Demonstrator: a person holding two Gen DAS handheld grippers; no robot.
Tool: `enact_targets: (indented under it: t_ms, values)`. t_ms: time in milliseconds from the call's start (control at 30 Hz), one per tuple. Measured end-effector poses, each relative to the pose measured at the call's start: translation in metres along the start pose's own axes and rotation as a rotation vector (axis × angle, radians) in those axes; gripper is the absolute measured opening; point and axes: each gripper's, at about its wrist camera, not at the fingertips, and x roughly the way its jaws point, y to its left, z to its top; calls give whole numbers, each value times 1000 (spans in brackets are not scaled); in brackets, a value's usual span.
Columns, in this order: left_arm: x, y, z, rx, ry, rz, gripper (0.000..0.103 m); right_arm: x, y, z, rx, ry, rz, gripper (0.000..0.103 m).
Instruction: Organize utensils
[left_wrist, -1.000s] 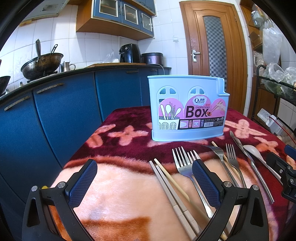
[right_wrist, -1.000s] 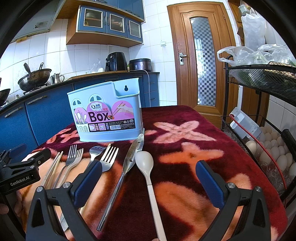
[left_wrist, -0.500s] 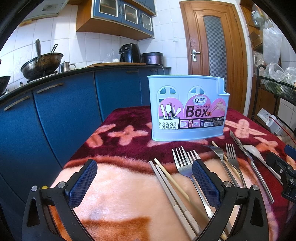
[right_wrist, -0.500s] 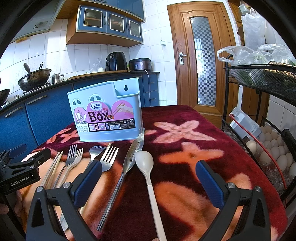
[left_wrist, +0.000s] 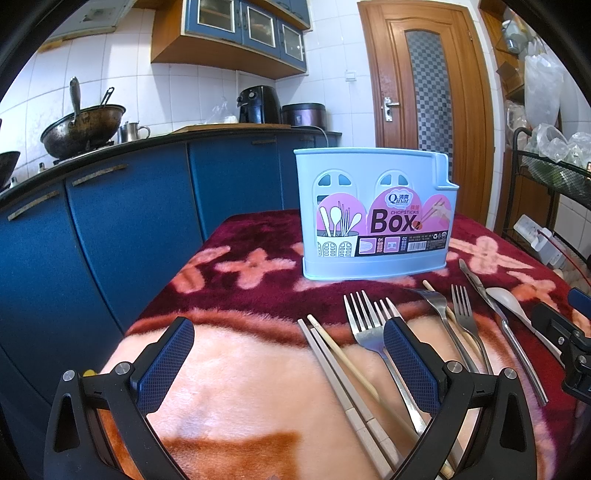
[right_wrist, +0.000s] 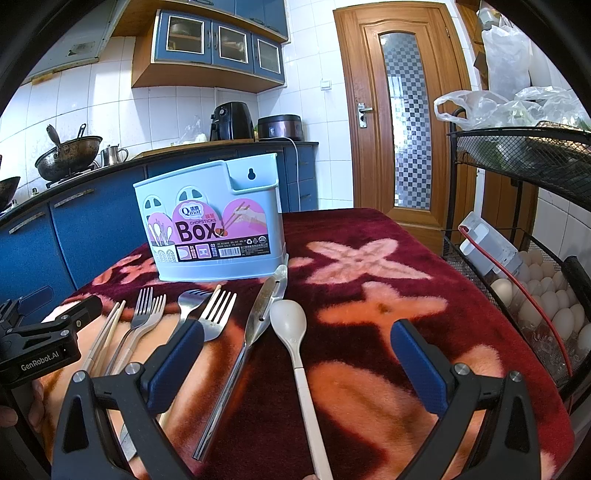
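A pale blue chopsticks box (left_wrist: 375, 212) (right_wrist: 212, 221) stands upright at the back of the blanket-covered table (left_wrist: 236, 369). In front of it lie chopsticks (left_wrist: 343, 380) (right_wrist: 105, 334), several forks (left_wrist: 364, 325) (right_wrist: 218, 308), a metal knife (right_wrist: 255, 325) (left_wrist: 498, 321) and a white spoon (right_wrist: 290, 321) (left_wrist: 508, 301). My left gripper (left_wrist: 288, 354) is open over bare blanket, left of the chopsticks. My right gripper (right_wrist: 297, 350) is open, straddling the knife and the white spoon. Neither holds anything.
Blue kitchen cabinets (left_wrist: 122, 221) run along the left with a wok (left_wrist: 79, 129) on the counter. A wire rack (right_wrist: 517, 155) with eggs (right_wrist: 546, 299) stands close on the right of the table. A wooden door (right_wrist: 399, 110) is behind.
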Motion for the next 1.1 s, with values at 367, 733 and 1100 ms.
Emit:
enact_targets:
  t_ms: [367,733,1100]
  values:
    - [4,6,0,-11,31,-11,102,6,-4,2,13,47,24,103]
    - [11,25,10,-40,164,-64,102,6,-18,23,-26,184,38,103]
    - [24,30,-2,-55,371,-151,95,24,-31,22,-26,363,80,82]
